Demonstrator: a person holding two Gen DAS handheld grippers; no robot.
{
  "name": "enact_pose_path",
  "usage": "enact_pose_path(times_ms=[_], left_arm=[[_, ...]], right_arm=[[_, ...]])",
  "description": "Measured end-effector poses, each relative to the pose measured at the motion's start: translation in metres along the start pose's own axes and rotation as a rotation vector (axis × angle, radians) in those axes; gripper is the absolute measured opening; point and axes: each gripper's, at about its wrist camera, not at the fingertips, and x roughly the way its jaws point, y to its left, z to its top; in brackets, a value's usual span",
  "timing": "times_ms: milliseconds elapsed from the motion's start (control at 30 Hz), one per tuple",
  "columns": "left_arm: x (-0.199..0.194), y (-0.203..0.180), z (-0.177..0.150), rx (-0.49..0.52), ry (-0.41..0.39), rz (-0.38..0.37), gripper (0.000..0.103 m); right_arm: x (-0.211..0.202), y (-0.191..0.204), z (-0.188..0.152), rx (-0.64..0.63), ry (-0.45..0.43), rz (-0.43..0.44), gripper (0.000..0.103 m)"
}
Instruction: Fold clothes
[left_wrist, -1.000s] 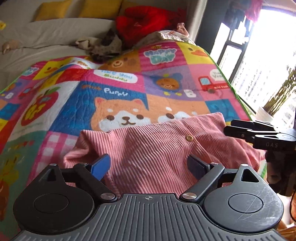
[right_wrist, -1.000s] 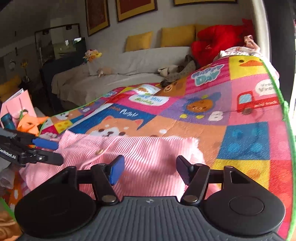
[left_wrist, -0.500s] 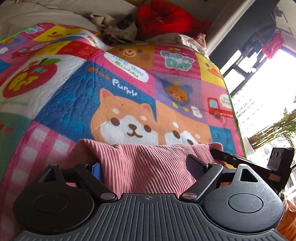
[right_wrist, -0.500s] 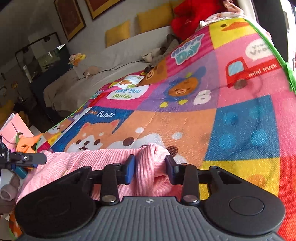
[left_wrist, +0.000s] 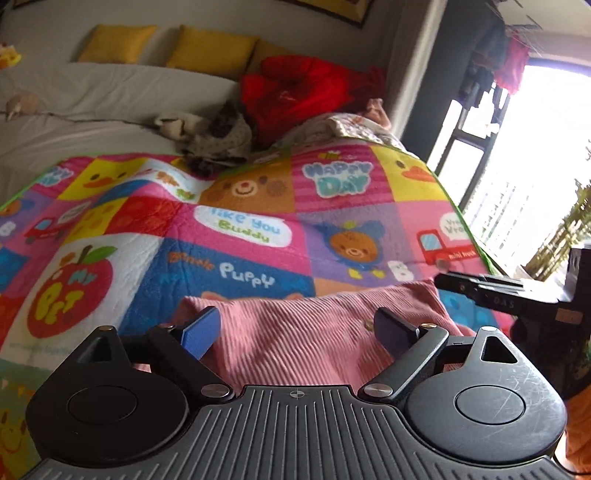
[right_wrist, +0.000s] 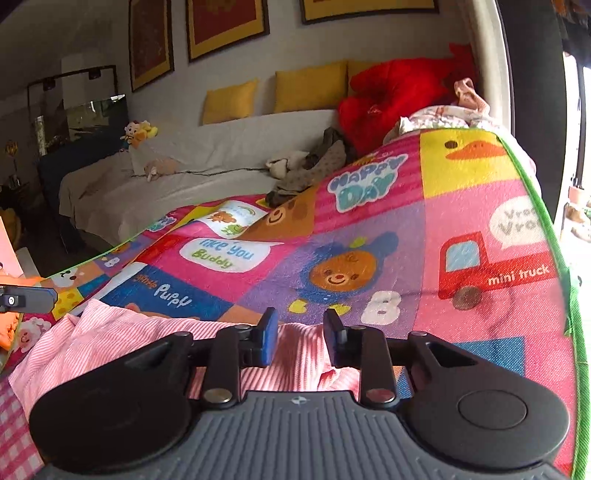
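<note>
Pink garment on quilt, both grippers over it.
Your left gripper stands wide, cloth between its fingers; your right gripper is narrow, fingers apart, garment beneath them.

A corduroy garment lay on the near part of a patchwork quilt, directly ahead of both grippers. Beyond the quilt's far edge sat a heap of clothes, with a plush toy to its right. Cushions lined the wall behind a sofa.
</note>
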Motion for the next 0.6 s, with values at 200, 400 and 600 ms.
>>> enact_pose_path(times_ms=[200, 400, 600], left_arm=[[0.004, -0.027, -0.037, 0.087, 0.067, -0.015, 0.094], [0.000, -0.033, -0.049, 0.145, 0.061, 0.103, 0.095], [0.010, -0.026, -0.061, 0.115, 0.094, 0.157, 0.100]], right_arm=[[-0.019, 0.058, -0.015, -0.111, 0.014, 0.168, 0.033], [-0.003, 0.101, -0.045, -0.328, 0.074, 0.103, 0.034], [-0.009, 0.084, -0.063, -0.247, 0.105, -0.002, 0.040]])
